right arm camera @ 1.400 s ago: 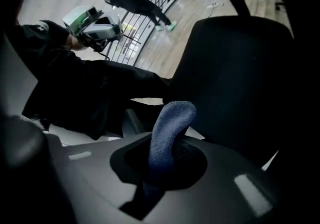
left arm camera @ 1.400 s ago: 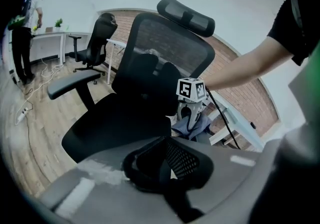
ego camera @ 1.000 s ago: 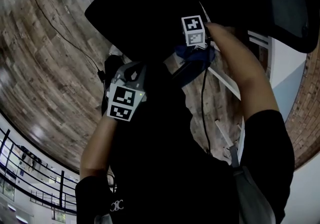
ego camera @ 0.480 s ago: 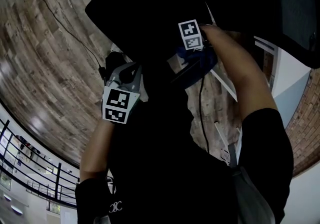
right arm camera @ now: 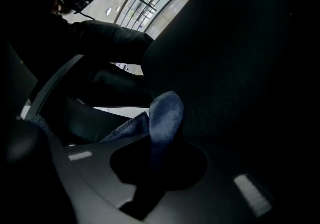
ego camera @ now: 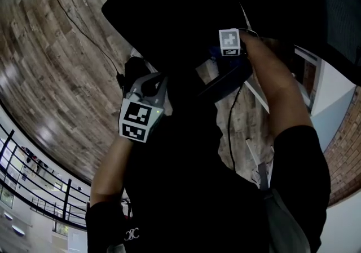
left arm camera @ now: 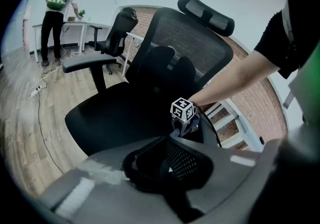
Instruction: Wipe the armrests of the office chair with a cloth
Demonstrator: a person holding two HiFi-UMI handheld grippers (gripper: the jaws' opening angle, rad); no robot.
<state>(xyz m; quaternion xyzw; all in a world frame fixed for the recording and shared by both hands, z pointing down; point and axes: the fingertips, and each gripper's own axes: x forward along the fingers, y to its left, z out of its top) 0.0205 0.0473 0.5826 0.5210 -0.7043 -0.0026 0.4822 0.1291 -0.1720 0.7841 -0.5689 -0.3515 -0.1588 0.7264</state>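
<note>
On my left, the office chair [left arm camera: 150, 103] shows its near armrest [left arm camera: 92, 62] bare, standing out over the wooden floor [ego camera: 51, 66], and behind it a person [left arm camera: 56, 16] stands at a desk. My left gripper [left arm camera: 162, 160] hangs off the seat's front edge, apart from the chair, its tongs drawn together with nothing between them. Past the black seat, at its right edge below the mesh back, my right gripper [right arm camera: 152, 148] has its tongs clamped on the blue cloth [right arm camera: 164, 115]. A fold of the cloth sticks up past the tips, right against a dark part of the chair. From here I cannot tell whether that part is the other armrest.
</note>
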